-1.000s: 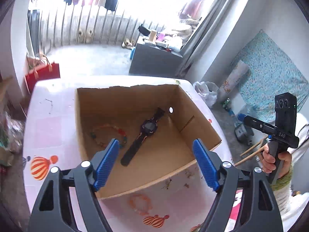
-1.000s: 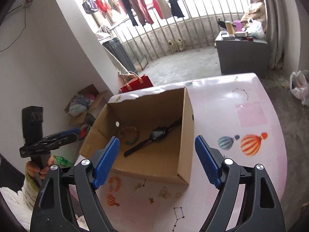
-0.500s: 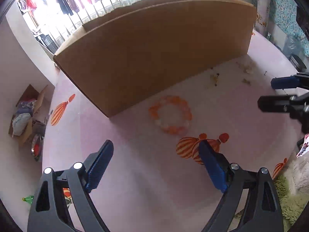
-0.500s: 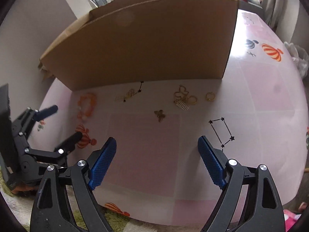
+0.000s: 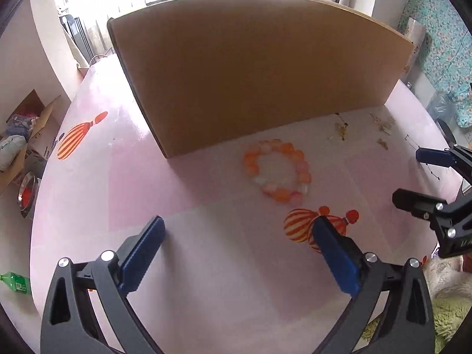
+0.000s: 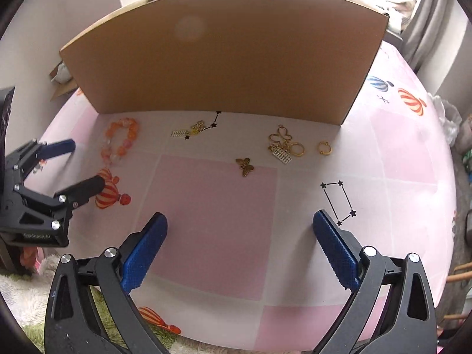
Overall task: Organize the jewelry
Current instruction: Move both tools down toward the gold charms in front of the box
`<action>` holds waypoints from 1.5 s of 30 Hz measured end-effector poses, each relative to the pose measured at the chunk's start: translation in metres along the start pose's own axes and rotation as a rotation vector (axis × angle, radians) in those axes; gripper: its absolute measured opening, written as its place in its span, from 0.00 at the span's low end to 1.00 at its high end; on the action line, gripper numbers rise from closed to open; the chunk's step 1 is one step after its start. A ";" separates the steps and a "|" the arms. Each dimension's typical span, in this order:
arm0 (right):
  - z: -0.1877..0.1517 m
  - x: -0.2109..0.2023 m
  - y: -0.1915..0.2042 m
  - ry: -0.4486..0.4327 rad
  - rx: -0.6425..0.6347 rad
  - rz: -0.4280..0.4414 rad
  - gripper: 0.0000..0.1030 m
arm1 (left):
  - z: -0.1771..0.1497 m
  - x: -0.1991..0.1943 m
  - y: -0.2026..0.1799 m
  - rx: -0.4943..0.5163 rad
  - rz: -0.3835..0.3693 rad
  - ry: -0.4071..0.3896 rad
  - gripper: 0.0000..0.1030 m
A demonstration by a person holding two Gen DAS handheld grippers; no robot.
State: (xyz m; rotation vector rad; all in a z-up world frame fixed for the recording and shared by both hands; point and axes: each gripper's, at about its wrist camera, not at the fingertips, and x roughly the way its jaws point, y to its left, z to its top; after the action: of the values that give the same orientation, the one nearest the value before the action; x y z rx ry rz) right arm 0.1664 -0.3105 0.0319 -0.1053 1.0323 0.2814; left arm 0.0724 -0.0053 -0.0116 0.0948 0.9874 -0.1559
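**Jewelry still waiting outside the box**

Pink, balloon-printed surface [image 6: 215, 221] carries a tall cardboard box [image 6: 224, 59], whose inside is hidden from both wrist views. Every piece in sight lies in front of it: an orange beaded bracelet [image 5: 277, 174], a butterfly charm [image 6: 245, 166], a cluster of gold pendants [image 6: 284, 144], a small gold ring [image 6: 324, 148], and another small gold piece [image 6: 191, 129] close to the box wall. Left tongs [image 5: 242, 253] hover just short of the bracelet, jaws spread wide and empty. Right tongs [image 6: 240, 250] sit back from the charms, equally wide and holding nothing. Judging by this, the visible pieces all remain to be collected, and the bracelet looks like the nearest candidate.
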 end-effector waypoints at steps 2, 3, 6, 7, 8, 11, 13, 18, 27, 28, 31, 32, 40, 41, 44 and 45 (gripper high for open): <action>0.002 -0.001 -0.004 0.002 0.017 0.016 0.92 | 0.000 0.001 0.001 0.003 0.002 -0.009 0.96; 0.004 -0.003 -0.008 0.007 0.031 0.034 0.92 | 0.000 0.000 0.002 0.008 -0.001 -0.009 0.96; 0.013 -0.019 -0.019 -0.032 0.074 0.102 0.92 | -0.003 -0.005 -0.011 0.025 0.011 -0.030 0.96; 0.017 -0.028 -0.023 -0.072 0.080 0.108 0.92 | -0.005 -0.014 -0.017 0.050 -0.008 -0.073 0.96; 0.019 -0.036 -0.029 -0.111 0.084 0.104 0.92 | -0.004 -0.022 -0.022 0.090 -0.047 -0.117 0.96; 0.026 -0.055 -0.048 -0.187 0.118 0.100 0.92 | 0.002 -0.037 -0.045 0.189 -0.106 -0.176 0.96; 0.029 -0.059 -0.060 -0.211 0.160 0.098 0.92 | 0.005 -0.035 -0.059 0.231 -0.132 -0.168 0.96; 0.030 -0.064 -0.078 -0.225 0.235 0.059 0.84 | 0.013 -0.032 -0.082 0.269 -0.173 -0.182 0.93; 0.015 -0.057 -0.098 -0.220 0.307 0.031 0.59 | 0.031 0.008 -0.076 0.202 -0.142 -0.093 0.36; 0.015 -0.056 -0.096 -0.219 0.309 0.035 0.58 | 0.031 0.012 -0.073 0.187 -0.133 -0.074 0.31; 0.015 -0.053 -0.095 -0.217 0.311 0.054 0.55 | 0.032 0.013 -0.063 0.131 -0.108 -0.071 0.28; 0.015 -0.052 -0.095 -0.218 0.310 0.059 0.55 | 0.032 0.013 -0.059 0.119 -0.084 -0.071 0.28; 0.017 -0.044 -0.091 -0.209 0.310 0.101 0.55 | 0.028 0.014 -0.028 0.021 -0.015 -0.058 0.28; 0.017 -0.044 -0.090 -0.211 0.307 0.102 0.54 | 0.028 0.012 -0.028 0.012 -0.023 -0.059 0.28; 0.019 -0.045 -0.088 -0.217 0.292 0.106 0.44 | 0.029 0.003 -0.033 0.011 -0.073 -0.097 0.29; 0.020 -0.045 -0.086 -0.218 0.285 0.109 0.39 | 0.029 0.001 -0.034 0.022 -0.091 -0.110 0.29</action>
State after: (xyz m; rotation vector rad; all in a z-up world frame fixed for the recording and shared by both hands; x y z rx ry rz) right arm 0.1853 -0.3969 0.0763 0.2352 0.8527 0.2367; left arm 0.0907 -0.0432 0.0031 0.0609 0.8807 -0.2534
